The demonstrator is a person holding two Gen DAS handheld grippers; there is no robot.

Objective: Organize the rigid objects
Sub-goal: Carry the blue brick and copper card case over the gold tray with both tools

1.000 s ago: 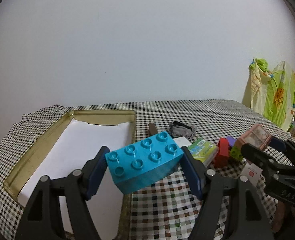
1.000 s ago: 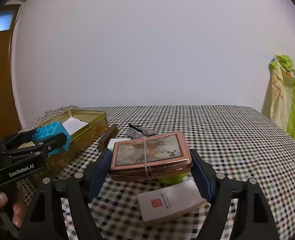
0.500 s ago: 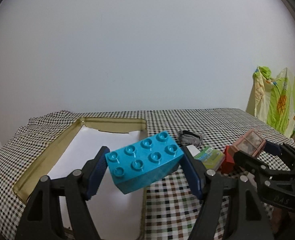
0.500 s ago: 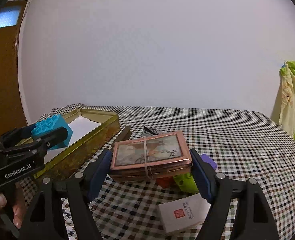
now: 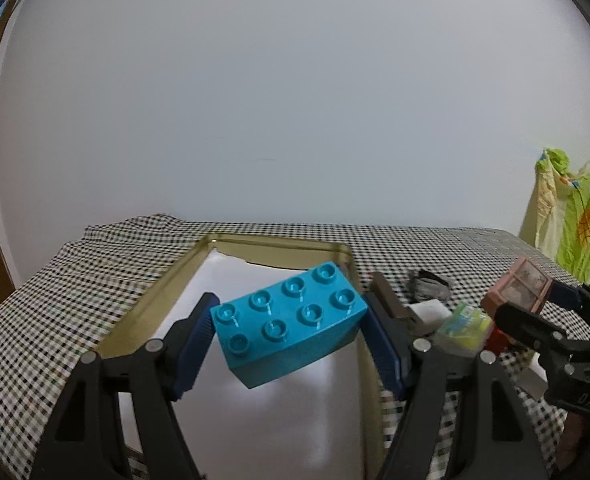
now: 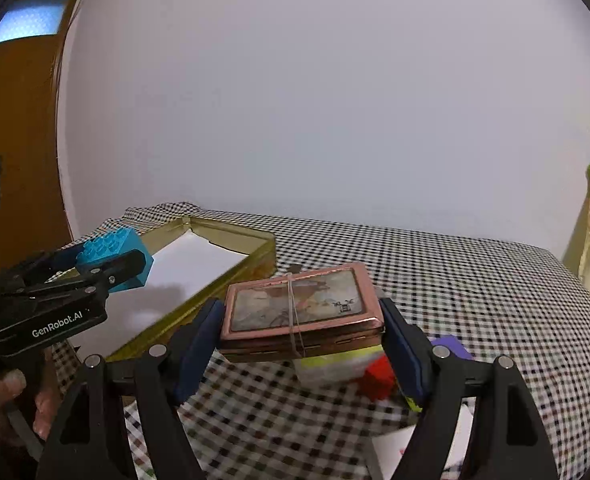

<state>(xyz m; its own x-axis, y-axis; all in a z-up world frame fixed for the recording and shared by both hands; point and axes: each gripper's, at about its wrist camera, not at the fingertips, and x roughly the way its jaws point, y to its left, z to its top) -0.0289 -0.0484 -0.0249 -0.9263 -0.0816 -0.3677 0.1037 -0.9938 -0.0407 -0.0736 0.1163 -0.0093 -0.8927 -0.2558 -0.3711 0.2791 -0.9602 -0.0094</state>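
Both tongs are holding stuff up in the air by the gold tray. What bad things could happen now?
1. The blue brick sits tilted in the left tongs, pinched only at its ends, so it might slip and fall.
2. The copper case in the right tongs hangs above the red block and other pieces; lowered here, it might knock them.
3. Both tongs are near the gold tray, so they could bump each other.

Place: a room in a home
Worktop: covered with a black-and-white checked cloth [image 6: 475, 280]
Wall: plain white wall [image 5: 295, 100] behind
Door: brown wooden door [image 6: 19, 128] with a small window pane [image 6: 27, 20]
Corner: bright patterned fabric [image 5: 571, 216] hanging
Clutter: toy bricks and small boxes [image 5: 463, 324]
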